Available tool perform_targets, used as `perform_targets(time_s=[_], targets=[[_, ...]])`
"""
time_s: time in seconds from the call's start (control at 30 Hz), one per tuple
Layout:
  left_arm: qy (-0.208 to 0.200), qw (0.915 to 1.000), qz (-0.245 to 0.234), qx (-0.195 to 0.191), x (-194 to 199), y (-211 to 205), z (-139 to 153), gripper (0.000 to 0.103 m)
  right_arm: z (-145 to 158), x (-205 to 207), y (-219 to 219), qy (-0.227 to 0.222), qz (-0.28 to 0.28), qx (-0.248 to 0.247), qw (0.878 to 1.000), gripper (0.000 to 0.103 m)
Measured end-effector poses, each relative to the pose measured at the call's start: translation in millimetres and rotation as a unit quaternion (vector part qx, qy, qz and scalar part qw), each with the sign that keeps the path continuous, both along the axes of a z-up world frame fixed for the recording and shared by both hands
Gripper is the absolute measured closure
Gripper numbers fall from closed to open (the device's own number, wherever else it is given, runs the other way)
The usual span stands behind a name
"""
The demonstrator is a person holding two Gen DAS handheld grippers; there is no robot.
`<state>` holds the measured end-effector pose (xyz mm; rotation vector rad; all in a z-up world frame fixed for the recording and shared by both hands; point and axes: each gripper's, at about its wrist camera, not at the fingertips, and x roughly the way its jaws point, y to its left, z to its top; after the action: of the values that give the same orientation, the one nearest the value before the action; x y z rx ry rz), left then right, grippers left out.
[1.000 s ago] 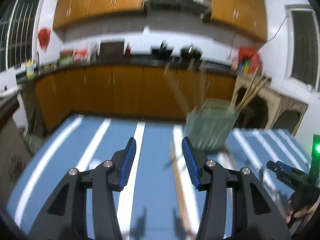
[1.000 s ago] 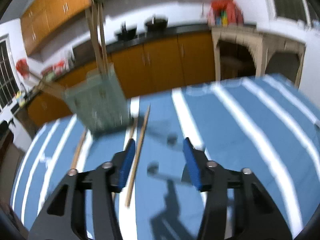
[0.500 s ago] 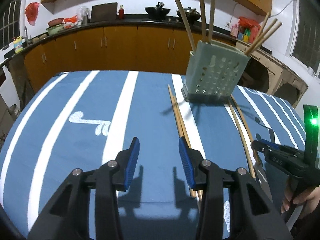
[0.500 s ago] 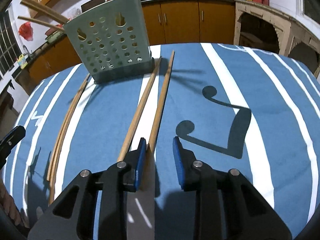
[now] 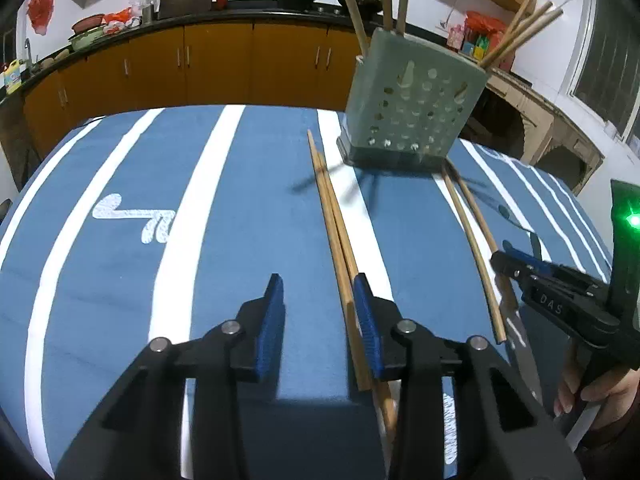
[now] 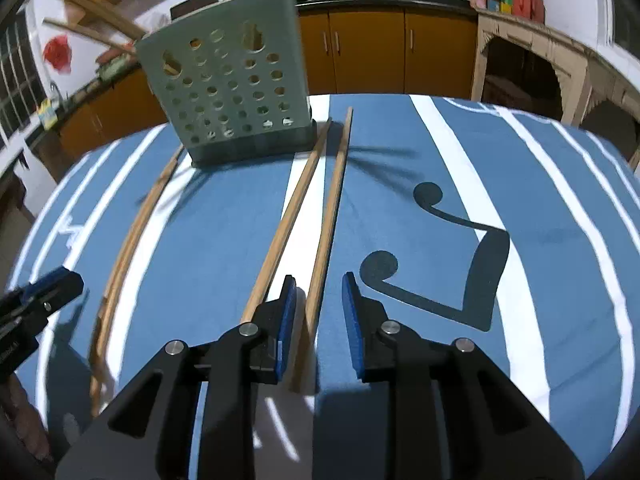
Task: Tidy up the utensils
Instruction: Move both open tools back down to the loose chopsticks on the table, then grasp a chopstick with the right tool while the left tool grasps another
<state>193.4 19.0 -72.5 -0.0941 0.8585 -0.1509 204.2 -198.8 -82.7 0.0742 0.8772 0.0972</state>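
Observation:
A green perforated utensil holder (image 5: 412,108) stands on the blue striped tablecloth with several wooden chopsticks in it; it also shows in the right wrist view (image 6: 228,92). A pair of chopsticks (image 5: 336,232) lies left of the holder, and my left gripper (image 5: 318,316) is open just left of their near ends. A second pair (image 6: 316,216) lies right of the holder; my right gripper (image 6: 318,312) is open around the right stick (image 6: 328,224) of that pair. The left pair also shows in the right wrist view (image 6: 128,240).
The right gripper shows at the right of the left wrist view (image 5: 560,292), the left gripper at the left of the right wrist view (image 6: 32,300). Orange kitchen cabinets (image 5: 216,68) and a counter lie behind the table. The tablecloth (image 5: 100,240) reaches the table edges.
Both grippers have come down and closer to the table. The right gripper has moved forward so one chopstick now lies between its fingers, and its jaws stand slightly wider than half a second ago.

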Motion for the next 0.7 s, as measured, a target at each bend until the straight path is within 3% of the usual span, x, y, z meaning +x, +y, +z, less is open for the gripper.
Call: perform_targets(time_s=[0.07, 0.27, 0.7], targets=[[0.006, 1.0, -0.003, 0.002, 1, -2, -3, 0.072, 0, 1, -10, 0.003, -0.014, 0.011, 1.0, 0.095], [0.013, 0.9997, -0.018, 0.006, 3, -8, -7, 0.079, -1, -2, -54, 0.005, -0.093, 0.037, 0.995, 0.096], [0.026, 0.9988, -0.034, 0.024, 6, -20, -14, 0.085, -2, -4, -57, 0.003, -0.087, 0.025, 0.996, 0.095]])
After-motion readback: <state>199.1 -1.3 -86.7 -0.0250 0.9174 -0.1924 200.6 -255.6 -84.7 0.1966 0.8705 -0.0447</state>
